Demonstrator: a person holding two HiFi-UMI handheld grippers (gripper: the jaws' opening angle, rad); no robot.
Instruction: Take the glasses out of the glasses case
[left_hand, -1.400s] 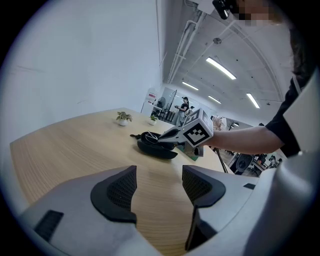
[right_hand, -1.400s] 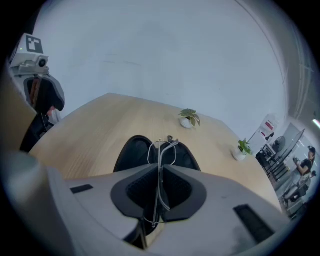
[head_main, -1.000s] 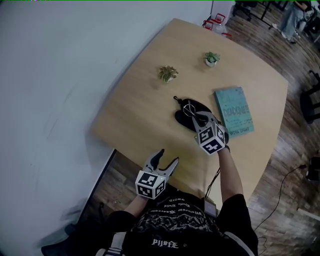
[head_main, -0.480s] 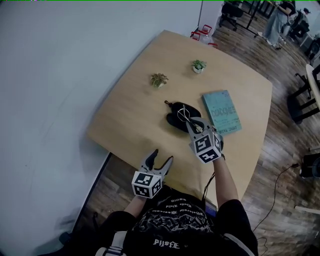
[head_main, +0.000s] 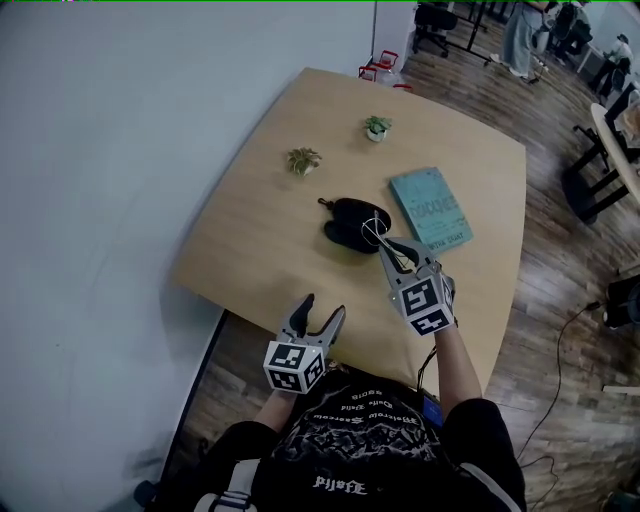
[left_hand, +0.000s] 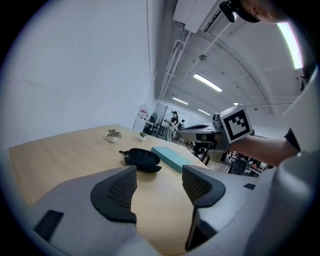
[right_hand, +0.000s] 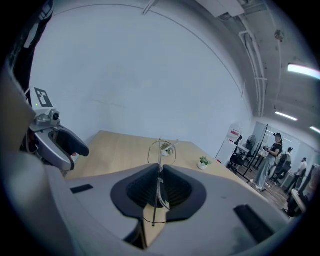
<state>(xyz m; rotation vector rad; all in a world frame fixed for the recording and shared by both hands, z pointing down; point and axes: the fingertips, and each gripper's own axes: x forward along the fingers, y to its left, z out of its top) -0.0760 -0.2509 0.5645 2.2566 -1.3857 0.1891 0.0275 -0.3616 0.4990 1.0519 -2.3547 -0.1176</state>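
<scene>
Glasses (head_main: 374, 228) held above the case (head_main: 346, 217)
Your right gripper (head_main: 388, 245) clamps the wire frame, seemingly sparing the lenses; your left gripper (head_main: 322, 309) hangs empty, jaws apart.

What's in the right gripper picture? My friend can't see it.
The right gripper pinches thin wire-framed glasses between its shut jaws, with one round lens rim sticking up past them. Behind is a pale wooden table with two small potted plants.

Person wears black short-sleeved T-shirt (head_main: 360, 450), white lettering printed across it. Both left gripper (head_main: 323, 307) and right gripper (head_main: 390, 246): grey shells, black ribbed fingers (left_hand: 116, 192), black-and-white marker cube (head_main: 295, 366) on each.
</scene>
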